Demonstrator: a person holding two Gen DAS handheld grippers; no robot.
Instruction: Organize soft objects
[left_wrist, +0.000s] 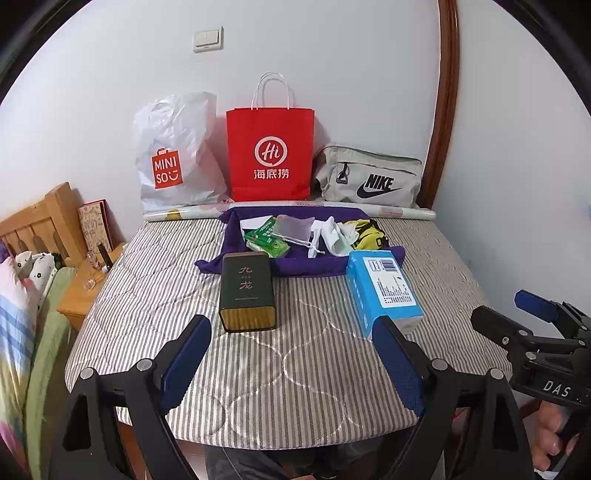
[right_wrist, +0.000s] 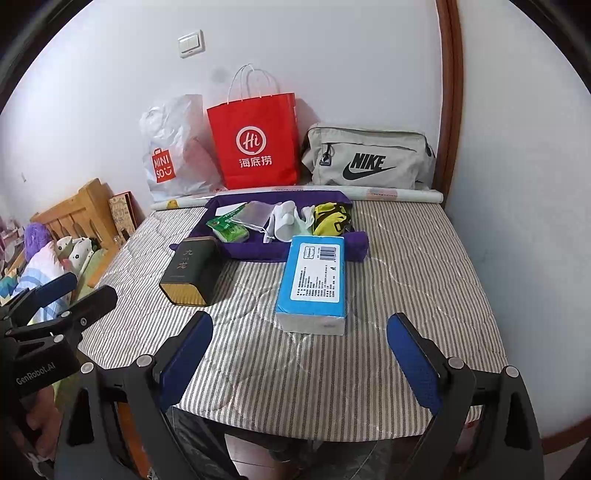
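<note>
left tongs (left_wrist: 291, 365) spread wide and gripping nothing, hovering over the near edge of the striped bed (left_wrist: 314, 369). right tongs (right_wrist: 299, 363) likewise gaping, empty, held beside them. ahead, a dark tea tin (left_wrist: 247, 291) and a blue tissue pack (left_wrist: 384, 288) lie on the bed, apart from each other. behind them sits a purple cloth (left_wrist: 295, 266) carrying the soft things: green packets (left_wrist: 266, 242), a sheer pouch (left_wrist: 291, 229), white socks (left_wrist: 336, 236), a yellow-black piece (left_wrist: 367, 232). three bags line the wall.
</note>
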